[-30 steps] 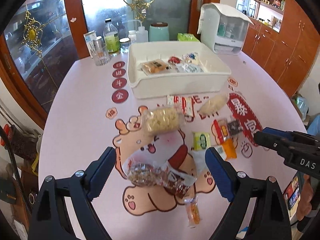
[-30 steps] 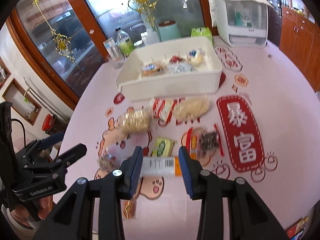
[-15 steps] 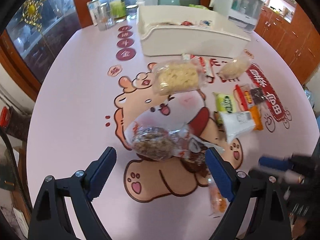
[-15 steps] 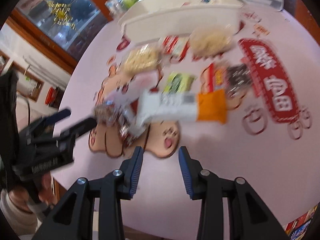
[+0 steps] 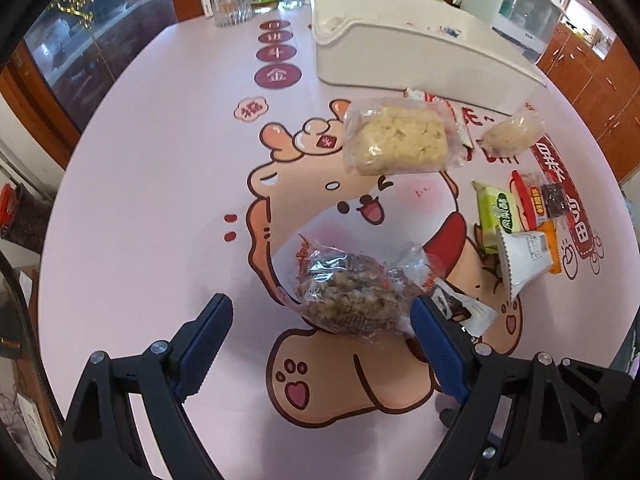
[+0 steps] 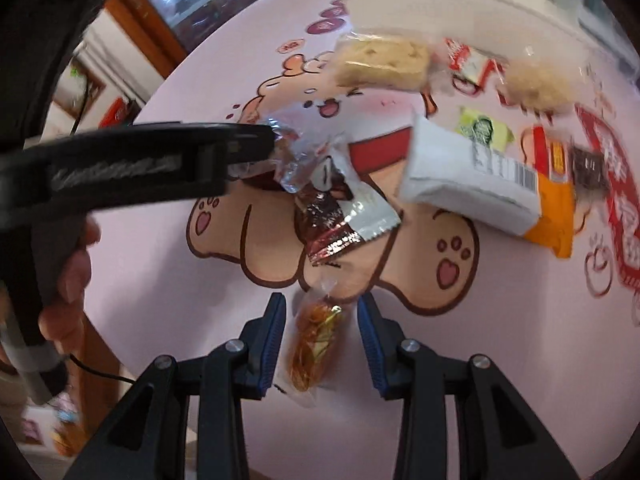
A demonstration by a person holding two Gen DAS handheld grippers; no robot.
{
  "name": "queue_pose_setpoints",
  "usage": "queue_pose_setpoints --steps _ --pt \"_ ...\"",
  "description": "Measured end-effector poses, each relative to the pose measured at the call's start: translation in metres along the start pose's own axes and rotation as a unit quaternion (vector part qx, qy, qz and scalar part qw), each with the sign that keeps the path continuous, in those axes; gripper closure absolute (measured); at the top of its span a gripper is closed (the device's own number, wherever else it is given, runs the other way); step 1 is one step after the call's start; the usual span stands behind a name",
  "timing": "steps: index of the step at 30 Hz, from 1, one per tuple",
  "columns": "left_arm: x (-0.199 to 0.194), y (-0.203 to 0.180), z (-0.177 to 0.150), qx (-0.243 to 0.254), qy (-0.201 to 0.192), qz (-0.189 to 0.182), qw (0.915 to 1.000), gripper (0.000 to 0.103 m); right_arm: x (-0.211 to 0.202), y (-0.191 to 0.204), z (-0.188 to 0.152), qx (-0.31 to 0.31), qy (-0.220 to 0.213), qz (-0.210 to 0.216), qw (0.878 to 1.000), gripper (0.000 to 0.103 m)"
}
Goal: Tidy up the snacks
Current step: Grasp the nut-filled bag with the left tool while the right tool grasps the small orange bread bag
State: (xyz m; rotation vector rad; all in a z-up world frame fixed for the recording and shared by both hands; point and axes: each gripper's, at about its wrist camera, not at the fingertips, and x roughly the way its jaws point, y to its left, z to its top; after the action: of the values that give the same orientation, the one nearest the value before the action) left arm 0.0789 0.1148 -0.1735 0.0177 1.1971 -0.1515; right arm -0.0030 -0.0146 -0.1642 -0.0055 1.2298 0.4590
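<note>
Several wrapped snacks lie on the pink table. My left gripper (image 5: 320, 320) is open, low over a clear bag of brown nut brittle (image 5: 352, 292), which lies between its fingers toward the right one. My right gripper (image 6: 322, 316) is open around a small orange candy packet (image 6: 314, 344) lying on the table between its fingers. The left gripper also shows in the right wrist view (image 6: 256, 148) from the side. The white bin (image 5: 412, 52) stands at the back with snacks inside.
Near the brittle lie a puffed rice cake (image 5: 396, 140), a green packet (image 5: 500, 212), a white and orange bar (image 5: 528, 256), a red and dark packet (image 5: 540, 200) and a chocolate wrapper (image 6: 340, 216). Bottles and a glass (image 5: 232, 12) stand at the back left.
Both grippers have dropped toward the near table edge. The left closed in on the brittle bag. The right swung down from over the white and orange bar to straddle the orange candy packet.
</note>
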Motion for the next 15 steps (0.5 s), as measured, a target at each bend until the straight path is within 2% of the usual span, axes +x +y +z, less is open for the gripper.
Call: queue_pose_setpoints --steps 2,5,13,15 --pt "0.004 0.003 0.000 -0.011 0.005 -0.008 0.9999 0.013 0.001 0.006 -0.002 -0.021 -0.001 -0.015 1.000 0.066" --pt "0.012 0.007 0.002 -0.031 0.016 -0.022 0.9992 0.013 0.002 0.013 -0.006 -0.050 -0.007 -0.041 0.998 0.078" --pt "0.029 0.007 0.006 -0.077 0.048 -0.059 0.9941 0.014 -0.003 -0.002 -0.014 -0.026 -0.007 -0.027 0.999 0.081" --pt "0.032 0.004 0.006 -0.085 0.052 -0.062 0.9931 0.020 0.001 -0.007 -0.004 -0.018 -0.004 -0.024 1.000 0.081"
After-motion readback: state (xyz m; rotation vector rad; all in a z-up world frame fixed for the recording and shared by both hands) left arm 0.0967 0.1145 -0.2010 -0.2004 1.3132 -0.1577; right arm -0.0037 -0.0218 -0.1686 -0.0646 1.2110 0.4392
